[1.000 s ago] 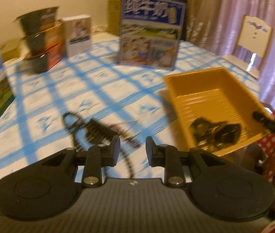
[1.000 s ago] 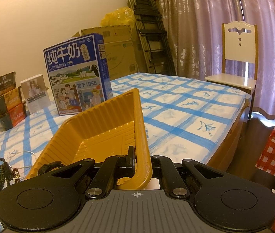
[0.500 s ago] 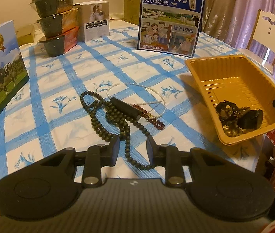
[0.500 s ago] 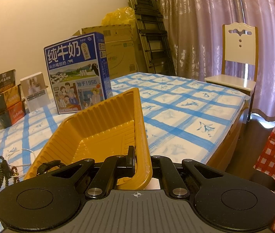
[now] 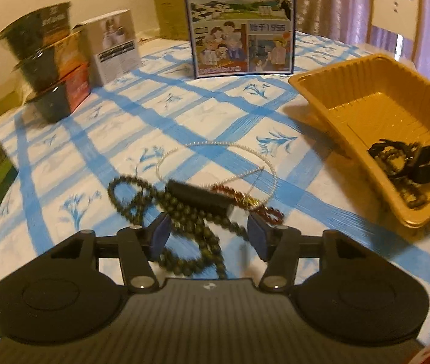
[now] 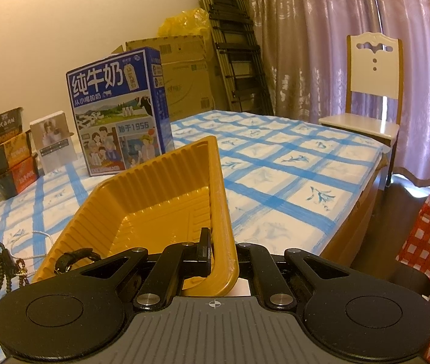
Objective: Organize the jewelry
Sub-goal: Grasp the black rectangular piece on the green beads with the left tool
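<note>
Beads (image 5: 184,230), cord and a small case (image 5: 198,195) are lying tangled on the table (image 5: 154,127) left of the tray (image 5: 375,115); milk carton (image 5: 239,24) is standing behind; more beads are sitting in the tray.

Left tongs opening and tilted down; right tongs clamped and level-ish.

The left tongs (image 5: 208,233) point steeply downward, their jaws spreading apart, blue-faced pads (image 5: 161,234) turned inward with a wide gap between them and pressing on nothing. The right tongs (image 6: 222,250) point gently downward with the jaws drawn tight together, the two fingers pinching a thin wall between their pads, one on each side of it.
</note>
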Demonstrator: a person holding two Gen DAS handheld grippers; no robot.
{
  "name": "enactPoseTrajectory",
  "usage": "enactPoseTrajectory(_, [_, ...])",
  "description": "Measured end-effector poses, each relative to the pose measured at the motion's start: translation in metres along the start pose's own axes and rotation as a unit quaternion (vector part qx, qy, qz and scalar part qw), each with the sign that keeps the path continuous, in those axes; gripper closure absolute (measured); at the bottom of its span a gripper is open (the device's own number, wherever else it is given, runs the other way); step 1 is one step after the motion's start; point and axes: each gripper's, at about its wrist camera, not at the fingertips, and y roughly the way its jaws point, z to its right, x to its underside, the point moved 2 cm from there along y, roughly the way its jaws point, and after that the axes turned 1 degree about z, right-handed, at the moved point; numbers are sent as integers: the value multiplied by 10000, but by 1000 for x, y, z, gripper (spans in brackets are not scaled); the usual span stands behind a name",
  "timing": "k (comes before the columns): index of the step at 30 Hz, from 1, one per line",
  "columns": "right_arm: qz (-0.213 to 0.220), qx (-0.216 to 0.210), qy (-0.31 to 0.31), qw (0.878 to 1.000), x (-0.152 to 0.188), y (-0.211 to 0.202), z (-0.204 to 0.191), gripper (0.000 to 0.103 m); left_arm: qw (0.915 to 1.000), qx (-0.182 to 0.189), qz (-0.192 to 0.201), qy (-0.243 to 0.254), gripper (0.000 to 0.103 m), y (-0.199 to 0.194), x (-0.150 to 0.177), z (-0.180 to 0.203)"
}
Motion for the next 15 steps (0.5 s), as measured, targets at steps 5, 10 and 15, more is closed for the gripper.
enactPoseTrajectory(5, [4, -5, -16, 10000, 1, -1, 1, 97, 9991, 43, 69, 417, 41, 20, -10, -2])
enactPoseTrajectory(10, [2, -9, -41, 10000, 3, 0, 3, 97, 9979, 23, -64, 647, 40, 40, -14, -6])
enactPoseTrajectory(15, [-17, 7, -25, 10000, 2, 2, 3, 97, 9972, 148, -92, 727, 39, 52, -16, -12])
